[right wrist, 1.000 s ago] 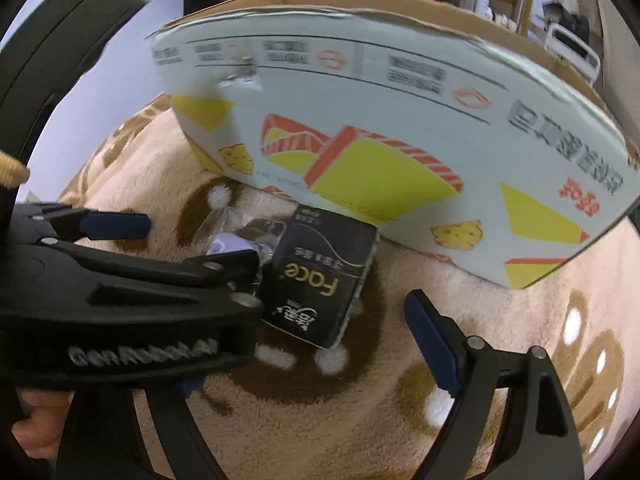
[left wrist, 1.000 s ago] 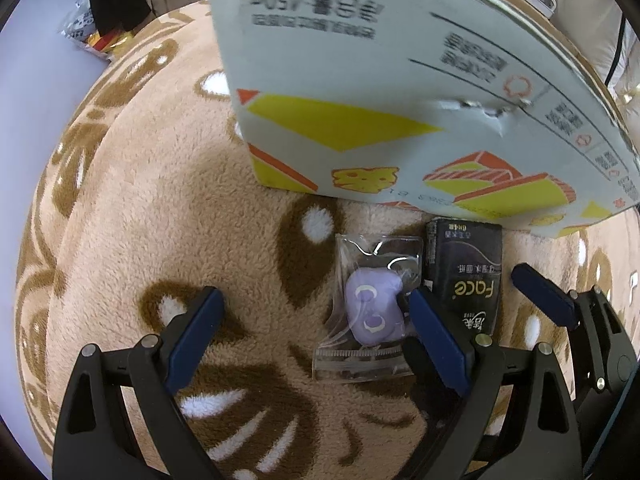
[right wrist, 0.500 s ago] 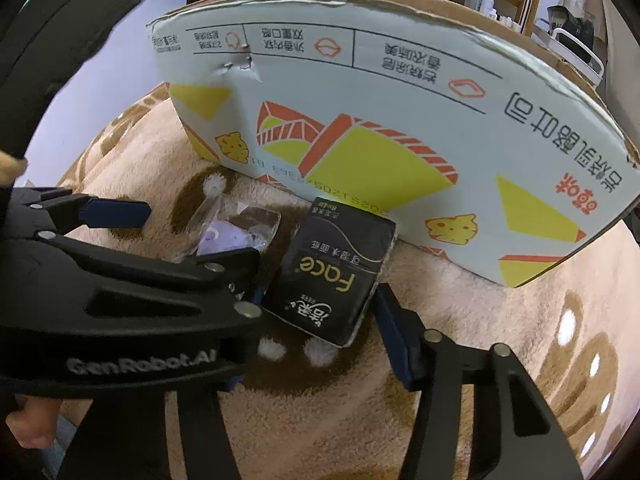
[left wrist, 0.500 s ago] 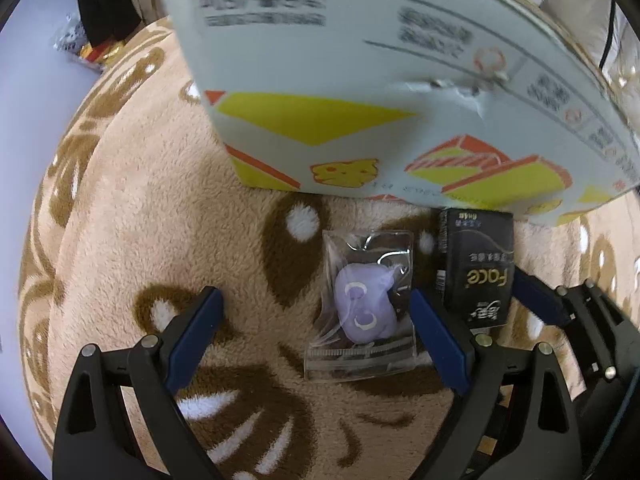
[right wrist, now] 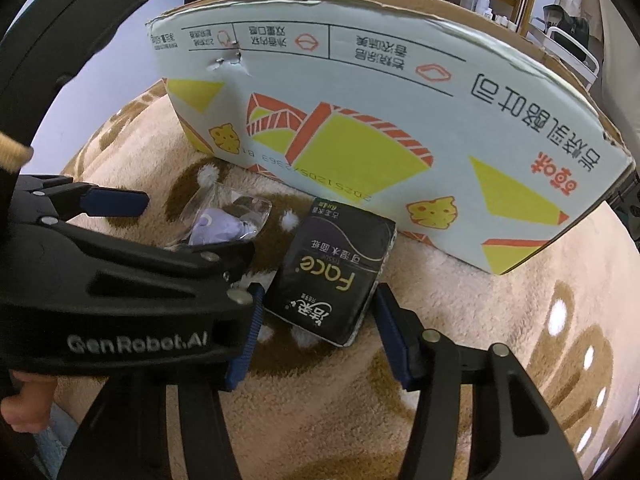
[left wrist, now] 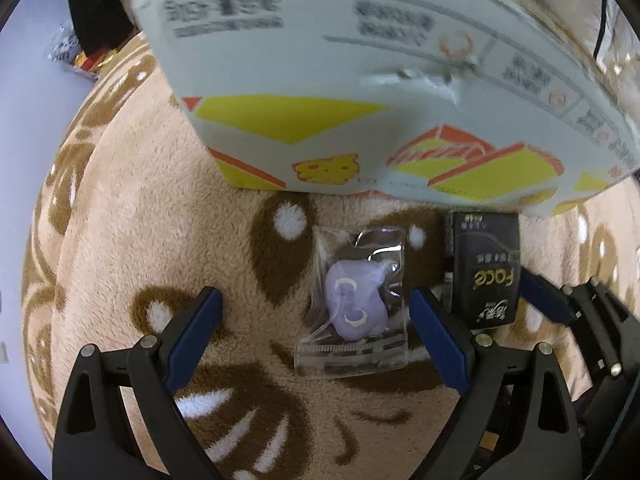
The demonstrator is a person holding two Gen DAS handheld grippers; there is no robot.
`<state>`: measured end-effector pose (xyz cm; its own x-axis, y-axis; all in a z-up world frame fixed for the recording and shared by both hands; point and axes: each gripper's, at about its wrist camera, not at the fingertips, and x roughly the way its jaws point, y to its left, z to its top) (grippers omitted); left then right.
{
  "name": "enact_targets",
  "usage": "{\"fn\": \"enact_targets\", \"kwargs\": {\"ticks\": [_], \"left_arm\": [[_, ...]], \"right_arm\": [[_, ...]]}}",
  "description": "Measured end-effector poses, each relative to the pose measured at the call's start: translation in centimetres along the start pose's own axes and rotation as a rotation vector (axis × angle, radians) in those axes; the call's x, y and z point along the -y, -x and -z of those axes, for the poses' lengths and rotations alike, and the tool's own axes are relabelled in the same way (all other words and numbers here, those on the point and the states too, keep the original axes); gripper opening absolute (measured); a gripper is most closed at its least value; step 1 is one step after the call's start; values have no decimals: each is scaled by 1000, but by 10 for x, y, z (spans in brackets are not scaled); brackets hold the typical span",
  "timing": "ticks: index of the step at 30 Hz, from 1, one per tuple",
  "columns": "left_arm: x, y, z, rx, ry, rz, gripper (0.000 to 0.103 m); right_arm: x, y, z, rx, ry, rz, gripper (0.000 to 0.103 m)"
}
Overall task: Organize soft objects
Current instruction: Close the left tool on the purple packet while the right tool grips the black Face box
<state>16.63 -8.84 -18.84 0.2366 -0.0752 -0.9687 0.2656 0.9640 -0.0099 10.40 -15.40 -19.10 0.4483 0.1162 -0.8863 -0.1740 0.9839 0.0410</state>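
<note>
My right fingers [right wrist: 318,320] have just been closing and clamp the black tissue pack [right wrist: 332,272]; it may slip. Left fingers [left wrist: 316,332] gape around the bagged purple toy [left wrist: 354,304].

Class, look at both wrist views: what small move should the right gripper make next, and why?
Probably lift. The right gripper has just been closing, and its pads now flank the black tissue pack on the blanket. The cardboard box behind looks like the destination.
</note>
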Motion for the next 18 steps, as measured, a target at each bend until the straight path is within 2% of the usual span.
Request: {"fn": "enact_targets", "kwargs": {"ticks": [7,9,10,14,16,18], "left_arm": [[14,-3,1,-5,-28,-25,94],[13,-5,1,-4,-27,-48,83],[8,-7,-2,-4,-28,-55,82],[6,-2,3,11,-38,-70,70],[6,3,7,26,-42,-90,60],[4,6,15,32,-56,-89,58]], "right_arm": [[-1,-4,0,-8,26,7,58],[-6,-6,2,-13,56,23,58],[-9,-6,4,-10,72,34,58],[-9,-5,4,-5,53,32,58],[-9,-4,5,-3,48,33,58],[-7,0,5,-2,41,31,57]]}}
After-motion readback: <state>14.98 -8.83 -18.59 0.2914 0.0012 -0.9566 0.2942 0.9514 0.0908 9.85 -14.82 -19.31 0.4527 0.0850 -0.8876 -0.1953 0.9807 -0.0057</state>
